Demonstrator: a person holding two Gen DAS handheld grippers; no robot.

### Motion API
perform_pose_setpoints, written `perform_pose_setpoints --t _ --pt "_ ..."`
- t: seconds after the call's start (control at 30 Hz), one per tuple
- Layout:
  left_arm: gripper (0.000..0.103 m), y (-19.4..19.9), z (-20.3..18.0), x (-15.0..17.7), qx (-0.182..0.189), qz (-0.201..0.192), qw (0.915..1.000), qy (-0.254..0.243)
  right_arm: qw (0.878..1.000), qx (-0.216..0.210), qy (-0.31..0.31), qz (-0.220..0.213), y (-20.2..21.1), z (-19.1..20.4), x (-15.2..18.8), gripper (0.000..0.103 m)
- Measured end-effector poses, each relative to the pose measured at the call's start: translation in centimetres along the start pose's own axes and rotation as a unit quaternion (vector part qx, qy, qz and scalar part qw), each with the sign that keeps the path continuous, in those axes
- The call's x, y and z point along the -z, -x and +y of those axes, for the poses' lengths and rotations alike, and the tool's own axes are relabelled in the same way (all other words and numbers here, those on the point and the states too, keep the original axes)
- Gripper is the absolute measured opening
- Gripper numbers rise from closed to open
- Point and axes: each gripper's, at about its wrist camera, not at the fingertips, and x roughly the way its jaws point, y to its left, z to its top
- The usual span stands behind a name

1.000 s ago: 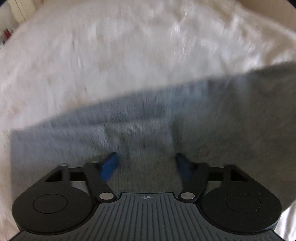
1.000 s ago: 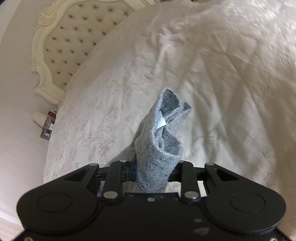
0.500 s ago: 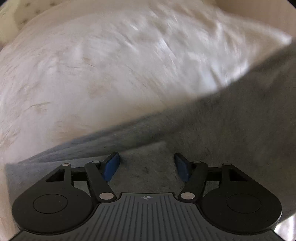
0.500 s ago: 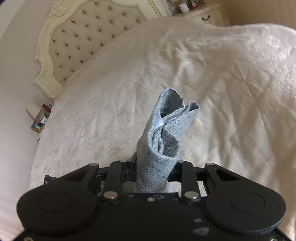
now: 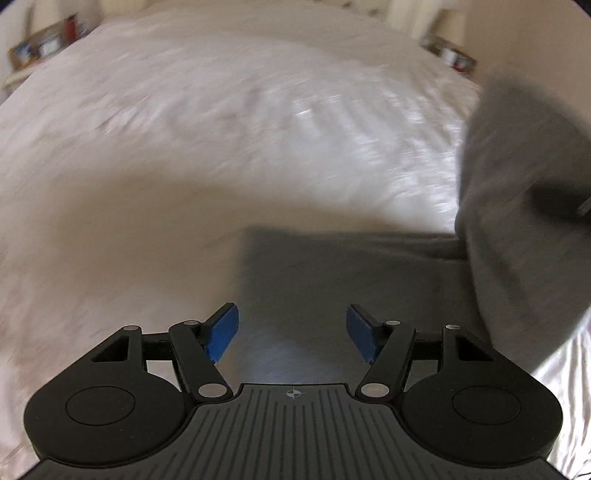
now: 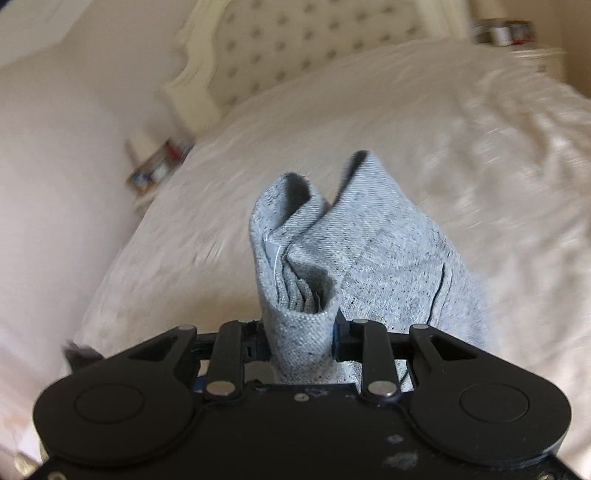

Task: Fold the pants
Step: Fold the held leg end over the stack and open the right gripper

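Note:
The grey pants [image 5: 351,273] lie partly flat on the white bedspread [image 5: 184,147] in the left wrist view, with one part lifted up at the right [image 5: 517,184]. My left gripper [image 5: 291,328] is open and empty, its blue pads [image 5: 223,328] just above the flat cloth near its left edge. In the right wrist view my right gripper [image 6: 301,339] is shut on a bunched fold of the grey pants [image 6: 332,258], held up above the bed.
The bed has a cream tufted headboard [image 6: 295,48]. A nightstand with small items [image 6: 159,166] stands left of the bed and another [image 6: 502,31] at the far right. The bedspread [image 6: 480,147] spreads wide around the pants.
My right gripper has lifted and swung the held pants end. My left gripper stays open and has shifted toward the left edge of the cloth, so more bedspread shows.

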Motion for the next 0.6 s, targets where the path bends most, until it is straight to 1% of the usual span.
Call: perform_pose_setpoints --t 0.07,0.13,0.17,0.2,0.23,0.3,0.33,0.37,0.4,0.5,0.57,0.6 --pt "0.063 0.2 2.7 0.8 0.002 0.012 0.9996 0.026 0.999 0.017 0.032 0.031 -4.1 2.7 2.7 0.031" --pt "0.063 0.4 5.2 1.6 0.007 0.020 0.9980 0.059 0.996 0.030 0.057 0.060 -7.7 4.6 5.4 0.037" --pt "0.063 0.7 6.1 1.9 0.006 0.023 0.9972 0.071 0.994 0.033 0.065 0.077 -9.4 5.3 6.6 0.049" --pt "0.063 1.0 7.1 2.3 0.005 0.025 0.9963 0.083 0.992 0.030 0.070 0.101 -10.8 5.8 7.5 0.056" --pt "0.063 1.2 7.6 2.5 0.008 0.024 0.9957 0.089 0.991 0.027 0.073 0.111 -11.4 6.2 8.1 0.056" --pt "0.064 2.0 8.3 2.8 0.020 0.020 0.9946 0.100 0.992 0.012 0.076 0.105 -10.9 6.7 8.6 0.058" --pt "0.067 2.2 8.3 2.7 0.026 0.016 0.9942 0.103 0.993 -0.002 0.069 0.100 -10.1 6.7 8.5 0.058" --pt "0.072 2.5 8.4 2.5 0.030 0.010 0.9940 0.104 0.994 -0.021 0.060 0.094 -8.9 6.5 8.3 0.058" --pt "0.074 3.0 8.3 2.4 0.034 0.002 0.9942 0.102 0.994 -0.029 0.058 0.085 -7.5 6.3 8.3 0.058" --pt "0.081 3.2 6.9 1.3 0.055 -0.011 0.9946 0.087 0.996 -0.020 0.059 0.058 -4.3 4.9 7.3 0.058" --pt "0.087 2.9 5.0 0.4 0.075 -0.010 0.9947 0.070 0.997 -0.001 0.056 0.051 -2.8 3.1 6.9 0.058" --pt "0.089 2.5 4.0 0.1 0.087 -0.006 0.9943 0.060 0.997 0.013 0.057 0.051 -2.2 2.3 6.8 0.058"
